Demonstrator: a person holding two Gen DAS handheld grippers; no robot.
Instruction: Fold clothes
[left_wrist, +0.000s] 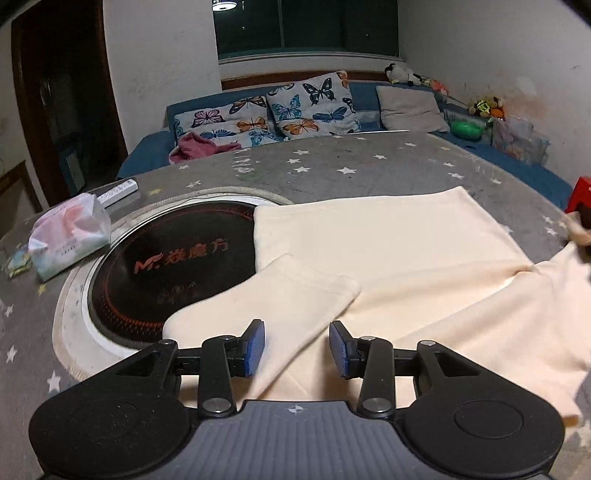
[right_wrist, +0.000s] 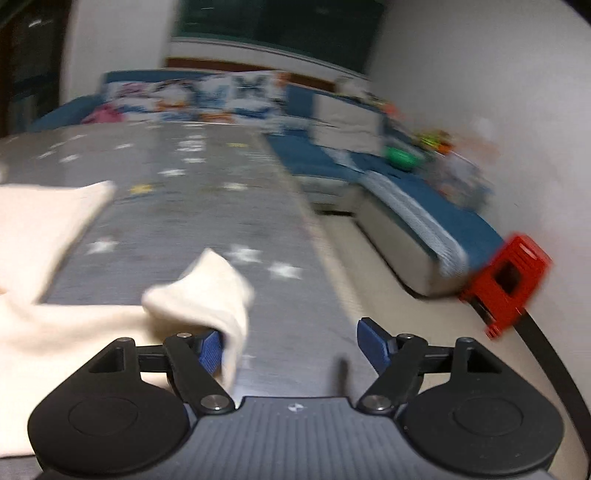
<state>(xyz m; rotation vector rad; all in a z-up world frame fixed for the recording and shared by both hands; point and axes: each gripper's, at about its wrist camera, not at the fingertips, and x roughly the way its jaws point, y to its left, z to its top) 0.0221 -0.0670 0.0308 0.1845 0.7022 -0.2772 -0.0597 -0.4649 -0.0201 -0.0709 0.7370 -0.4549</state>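
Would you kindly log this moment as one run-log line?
task: fold clothes | left gripper: open over cream garment | right gripper: open, sleeve beside its left finger | garment on table

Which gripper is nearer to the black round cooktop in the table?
Left. The left gripper hangs over the cream garment right beside the cooktop. The right gripper is at the garment's other end, with no cooktop in its view.

Grey star-printed table (left_wrist: 369, 166) with a round black cooktop (left_wrist: 177, 266) set in, bearing a spread cream garment (left_wrist: 388, 251) partly over that cooktop, a tissue pack (left_wrist: 68, 236) and a white remote (left_wrist: 118, 192) near its left edge.
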